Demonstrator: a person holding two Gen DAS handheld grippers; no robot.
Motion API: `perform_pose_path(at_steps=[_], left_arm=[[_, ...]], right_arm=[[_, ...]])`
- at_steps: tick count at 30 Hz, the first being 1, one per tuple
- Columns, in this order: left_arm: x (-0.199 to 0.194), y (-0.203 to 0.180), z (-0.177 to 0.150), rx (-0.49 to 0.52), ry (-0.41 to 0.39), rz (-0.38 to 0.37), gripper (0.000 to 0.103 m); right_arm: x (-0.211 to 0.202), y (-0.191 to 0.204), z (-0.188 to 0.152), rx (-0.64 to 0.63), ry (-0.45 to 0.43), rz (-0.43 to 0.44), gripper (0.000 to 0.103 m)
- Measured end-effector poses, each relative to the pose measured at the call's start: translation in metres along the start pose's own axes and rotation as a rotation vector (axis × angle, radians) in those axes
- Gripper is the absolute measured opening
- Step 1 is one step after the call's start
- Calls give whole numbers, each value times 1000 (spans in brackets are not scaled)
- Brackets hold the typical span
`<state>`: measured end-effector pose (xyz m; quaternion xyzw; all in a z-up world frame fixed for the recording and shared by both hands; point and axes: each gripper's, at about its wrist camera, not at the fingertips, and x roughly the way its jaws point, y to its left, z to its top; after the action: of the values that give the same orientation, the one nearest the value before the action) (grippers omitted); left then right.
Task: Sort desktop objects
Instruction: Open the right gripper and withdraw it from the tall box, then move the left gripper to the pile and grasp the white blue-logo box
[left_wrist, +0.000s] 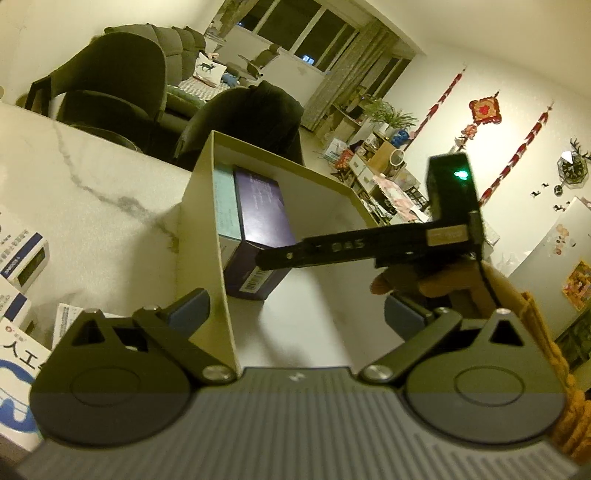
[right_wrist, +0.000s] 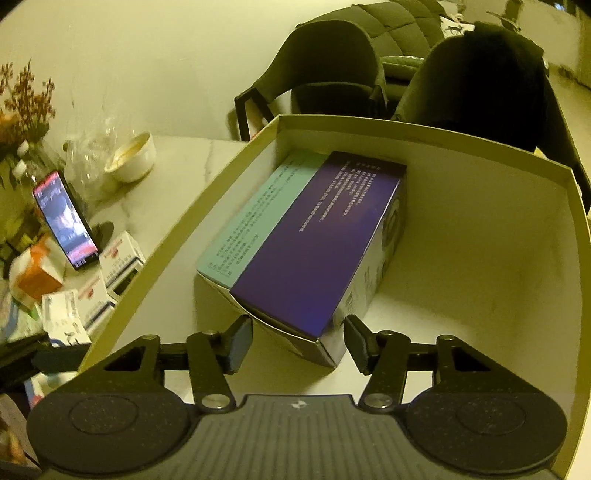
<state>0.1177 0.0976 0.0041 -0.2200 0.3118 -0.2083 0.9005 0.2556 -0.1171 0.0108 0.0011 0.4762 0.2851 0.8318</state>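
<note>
My right tongs (right_wrist: 298, 345) hang inside the tray (right_wrist: 480, 258), jaws spread wide with nothing between them, one on each side of the near end of the purple box (right_wrist: 314, 251). That box lies flat against a teal box (right_wrist: 258, 214), the two side by side along the tray's left wall and pushed toward its far corner; I judge they sit so to leave the rest of the tray floor free. Whether I have just let go of the purple box or am about to take it, the scene fits both.

My left tongs (left_wrist: 295, 314) are wide too and grip nothing; the tray's left wall (left_wrist: 218, 258) rises between the jaws, one pad outside, the other over the tray floor. My right hand (left_wrist: 424, 284) shows beyond, on its tool.

Outside the tray, small white boxes (right_wrist: 110, 273) lie loose on the table (left_wrist: 92, 192), so I judge sorting is partway. The table is pale marble with grey veins. On it stand a phone (right_wrist: 66, 225) propped with its screen lit, a white bowl (right_wrist: 131, 158), crumpled clear wrap and flowers. Two dark chairs (right_wrist: 472, 85) stand at the far edge. Behind is a living room: sofa, dark windows with curtains, cluttered shelves, red hangings on the wall.
</note>
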Motion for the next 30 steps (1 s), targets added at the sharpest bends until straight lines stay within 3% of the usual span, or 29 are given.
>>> perform_pose_path(at_steps=[7,14,22,30], left_arm=[[-22,5,0,-20,-46,40,103],[-62,13,-5,-37,-113,132,103],[-101,26,-14,-81,-176,220,103],[-110,42,-38,-159,-158,287,103]], right_arm=[[-23,1,-6,62,-70,46,74],[-52,8,-16,112,-163,100,81],[-76,34,-34,68,-221,132,84],[-89,55,-60,31,-251,170,85]])
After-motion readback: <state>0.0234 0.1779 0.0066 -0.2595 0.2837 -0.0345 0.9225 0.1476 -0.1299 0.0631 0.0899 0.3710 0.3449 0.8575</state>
